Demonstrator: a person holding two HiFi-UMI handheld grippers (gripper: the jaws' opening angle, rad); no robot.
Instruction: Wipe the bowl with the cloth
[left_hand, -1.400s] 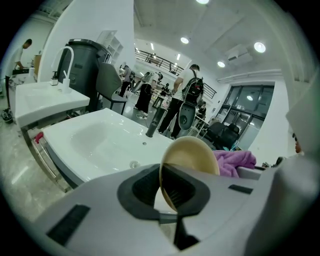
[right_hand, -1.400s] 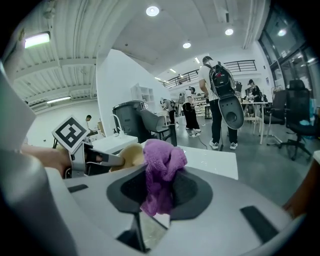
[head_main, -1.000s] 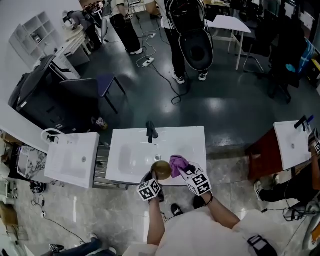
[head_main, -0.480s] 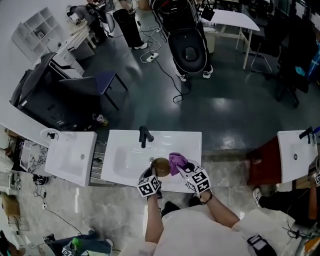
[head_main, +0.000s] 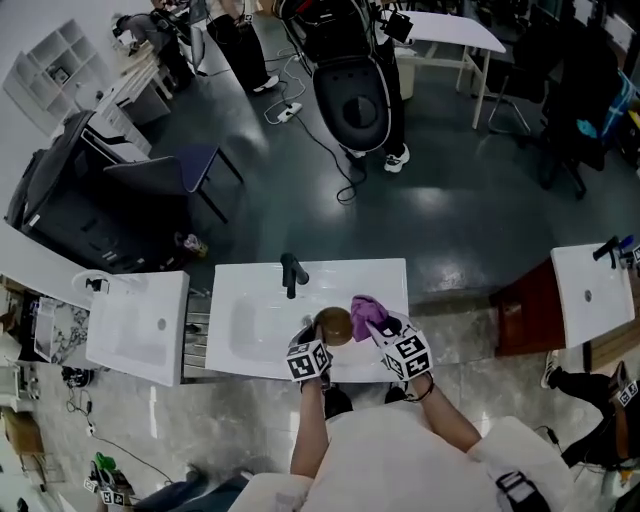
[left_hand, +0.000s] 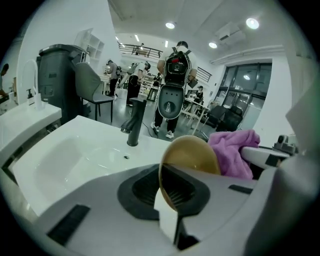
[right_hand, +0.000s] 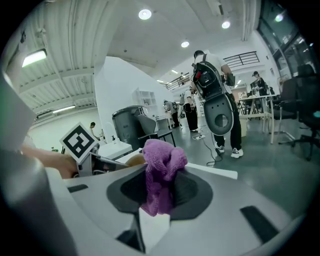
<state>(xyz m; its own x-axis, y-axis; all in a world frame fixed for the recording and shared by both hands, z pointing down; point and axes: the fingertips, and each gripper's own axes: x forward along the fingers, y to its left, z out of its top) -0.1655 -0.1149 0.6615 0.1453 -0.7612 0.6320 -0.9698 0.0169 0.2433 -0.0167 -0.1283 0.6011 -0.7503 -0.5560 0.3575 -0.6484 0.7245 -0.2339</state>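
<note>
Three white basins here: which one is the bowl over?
The middle basin, straight before the person; the left gripper holds the bowl over its front edge, while the others lie off to the sides.

A glossy dark grey floor (head_main: 470, 230) stretches behind the white rectangular washbasin (head_main: 250, 320) (black faucet (head_main: 291, 273) at its back); round ceiling lamps (left_hand: 171, 25) glow.

Head view overhead; gripper views close, sharing cloth (left_hand: 231, 150).
</note>
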